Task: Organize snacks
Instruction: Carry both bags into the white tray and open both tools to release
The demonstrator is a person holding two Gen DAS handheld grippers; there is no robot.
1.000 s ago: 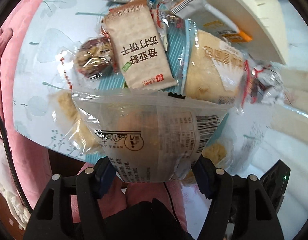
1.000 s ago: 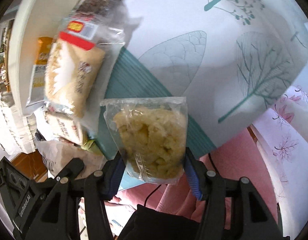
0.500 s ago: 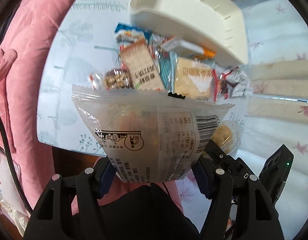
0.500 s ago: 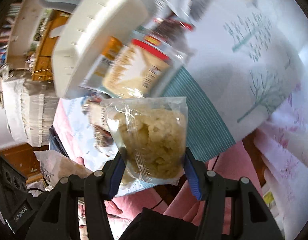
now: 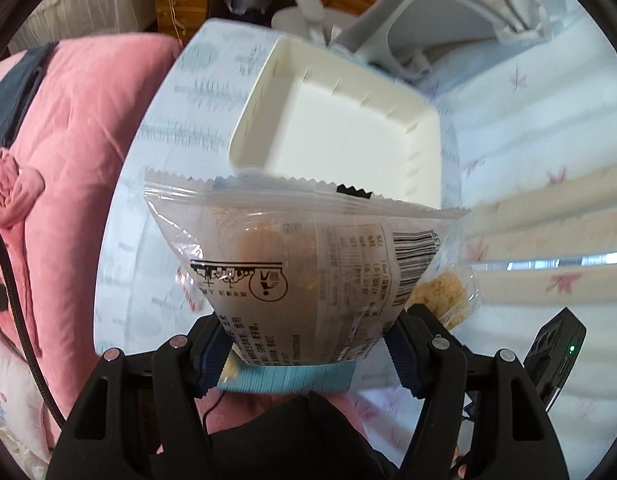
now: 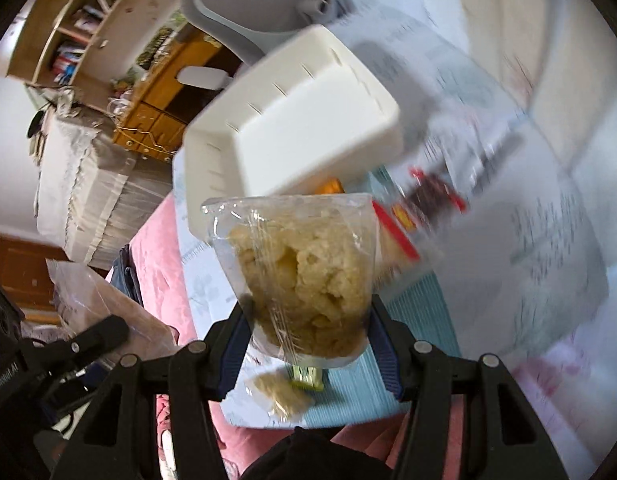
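Snacks are in hand on both sides, each lifted clear of the table; the left gripper (image 5: 308, 344) has its jaws partly closed on the lower end of a translucent printed wrapper (image 5: 304, 256), a cake-like piece dim inside it, its serrated seal pointing away toward the white plastic bin (image 5: 340, 120); I judge this pack light, puffy and slick, so the pinch belongs on the firm body low down, as it is, and not on the thin seal, which would slip or fold. Farther right, the right gripper (image 6: 306, 328) has its jaws partly closed on a clear bag of pale crumbly pastry (image 6: 304, 276); this one looks light but brittle, so a harder squeeze would likely crush it; hold the sides, gently. The bin stands at the far end of the leaf-print table (image 5: 148, 184), open side up and apparently empty in the left wrist view; its raised rim is the edge to clear, and both packs need height before they go over it. More wrapped snacks (image 6: 424, 200) lie blurred on the teal mat (image 6: 412, 320) near the bin's right side; a pink blanket (image 5: 76, 128) edges the table on the left, and a pale chair sits behind the bin; open room lies above the bin.
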